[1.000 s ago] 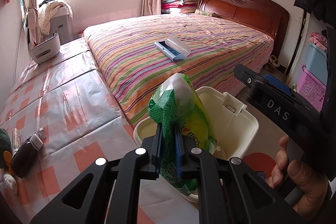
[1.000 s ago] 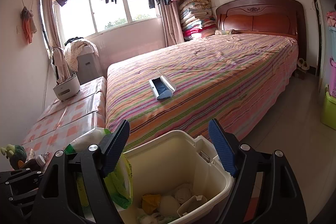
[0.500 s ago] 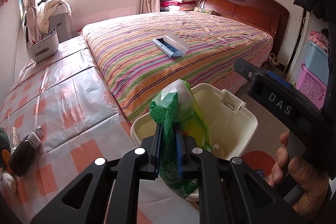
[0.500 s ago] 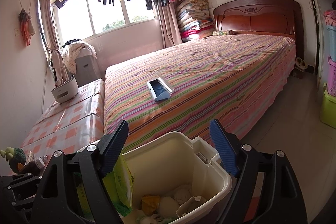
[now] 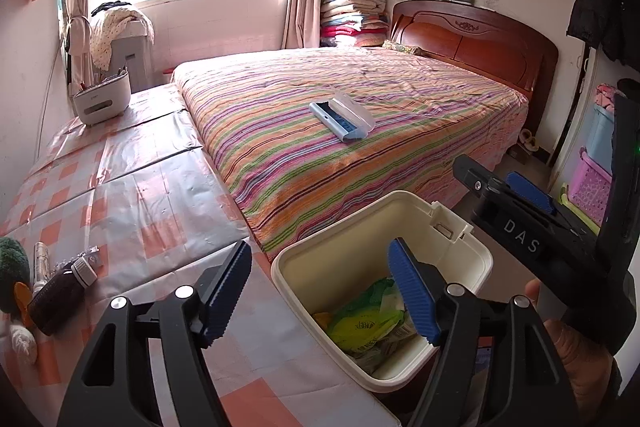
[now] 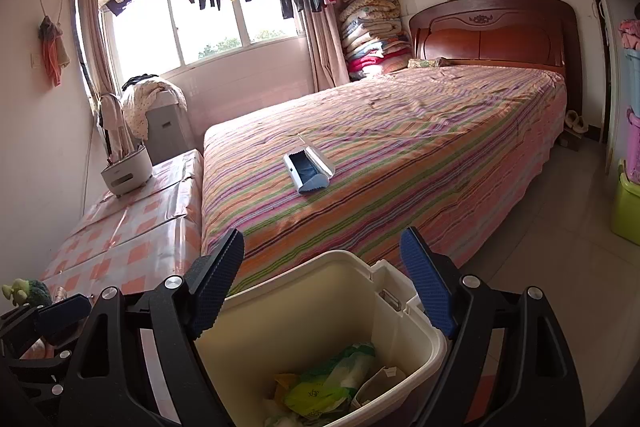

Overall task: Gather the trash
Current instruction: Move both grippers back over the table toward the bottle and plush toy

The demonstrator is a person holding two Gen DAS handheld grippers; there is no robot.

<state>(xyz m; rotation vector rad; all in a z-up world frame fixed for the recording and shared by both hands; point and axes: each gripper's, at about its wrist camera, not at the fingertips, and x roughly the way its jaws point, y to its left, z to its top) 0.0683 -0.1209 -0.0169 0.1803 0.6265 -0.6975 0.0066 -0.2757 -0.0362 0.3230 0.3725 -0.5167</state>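
A cream trash bin (image 5: 456, 259) stands on the floor between the checked table and the bed; it also shows in the right wrist view (image 6: 304, 311). A green and yellow plastic bag (image 5: 362, 323) lies inside it on other trash, and shows in the right wrist view (image 6: 320, 387) too. My left gripper (image 5: 320, 291) is open and empty over the bin's near left rim. My right gripper (image 6: 322, 287) is open and empty above the bin; it appears at the right of the left wrist view (image 5: 516, 211).
A checked table (image 5: 132, 195) carries a dark bottle (image 5: 60, 295), a small silver tube (image 5: 40, 263), a plush toy (image 5: 12, 275) and a white holder (image 5: 102, 99). A blue open case (image 5: 342, 117) lies on the striped bed (image 5: 360, 147). Storage boxes (image 5: 596, 163) stand at the right.
My left gripper opened and let go of the green and yellow bag, which dropped into the bin. The right gripper stayed open above the bin.
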